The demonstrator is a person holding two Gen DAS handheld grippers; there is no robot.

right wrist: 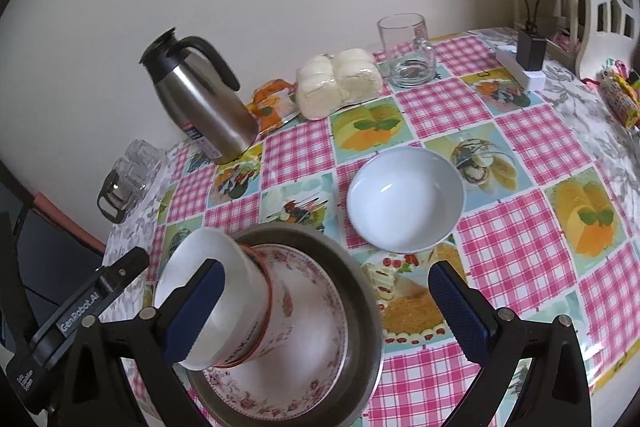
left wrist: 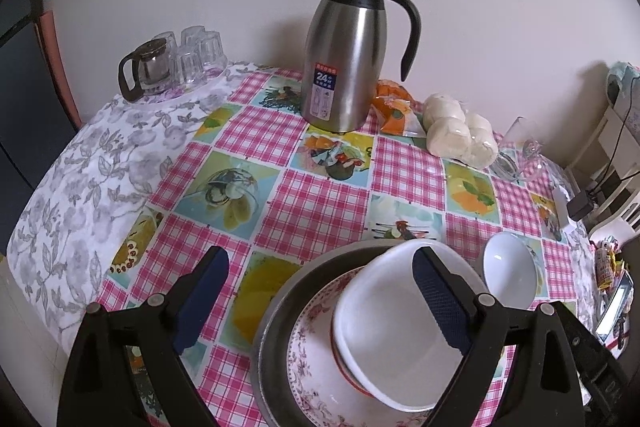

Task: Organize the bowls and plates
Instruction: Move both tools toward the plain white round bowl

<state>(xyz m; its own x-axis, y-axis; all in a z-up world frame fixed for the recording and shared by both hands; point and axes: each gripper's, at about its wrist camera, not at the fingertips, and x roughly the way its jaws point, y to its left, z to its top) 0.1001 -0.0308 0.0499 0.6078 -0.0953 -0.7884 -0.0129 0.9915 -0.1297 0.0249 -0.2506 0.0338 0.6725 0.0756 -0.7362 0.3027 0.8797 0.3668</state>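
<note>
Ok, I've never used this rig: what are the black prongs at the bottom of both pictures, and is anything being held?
Those prongs are the jaws of two hand-held grippers, each with its own fisheye camera. One picture looks along the left gripper, the other along the right gripper. Both stand open, and neither is closed on anything. On the checked tablecloth a metal pan holds a floral plate, with a tilted cup resting in it. Beside the stack sits a white bowl. Further back: a steel jug, wrapped buns and a glass mug.
</note>
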